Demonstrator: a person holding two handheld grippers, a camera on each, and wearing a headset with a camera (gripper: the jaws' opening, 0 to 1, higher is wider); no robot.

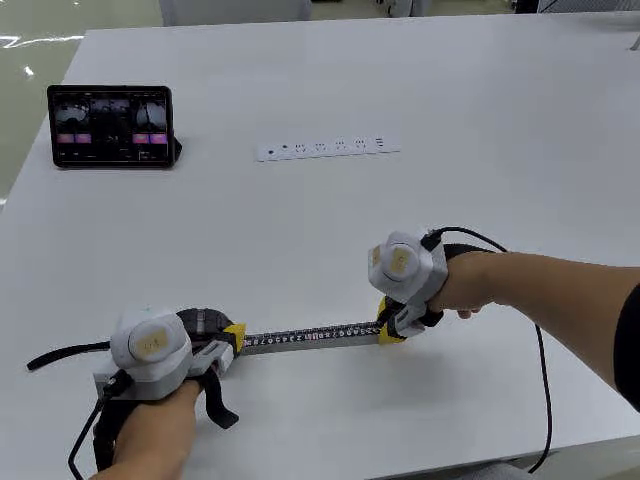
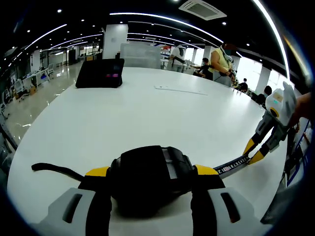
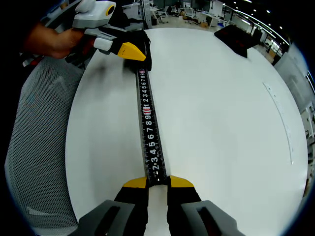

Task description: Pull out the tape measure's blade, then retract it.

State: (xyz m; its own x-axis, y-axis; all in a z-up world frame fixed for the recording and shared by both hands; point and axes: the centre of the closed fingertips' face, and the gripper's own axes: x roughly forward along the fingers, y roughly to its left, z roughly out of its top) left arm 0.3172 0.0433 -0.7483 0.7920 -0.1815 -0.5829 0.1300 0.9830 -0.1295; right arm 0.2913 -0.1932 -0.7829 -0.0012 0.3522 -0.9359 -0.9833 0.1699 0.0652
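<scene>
White workbench (image 1: 420,90) stretches away, a tablet (image 1: 112,125) propped at its far left. Near the front edge, the left gripper (image 1: 225,345) is clamped round the black tape measure case (image 2: 147,179). Its dark numbered blade (image 3: 149,128) lies flat, running rightward to the right gripper (image 3: 157,183), pinched narrow on the tip. Pull-out looks partly done. Next comes more steady drawing, or a controlled feed back.

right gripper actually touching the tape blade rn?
Touching. The right gripper view shows the right gripper with its yellow-tipped fingers closed on the end of the blade, with no gap on either side.
</scene>
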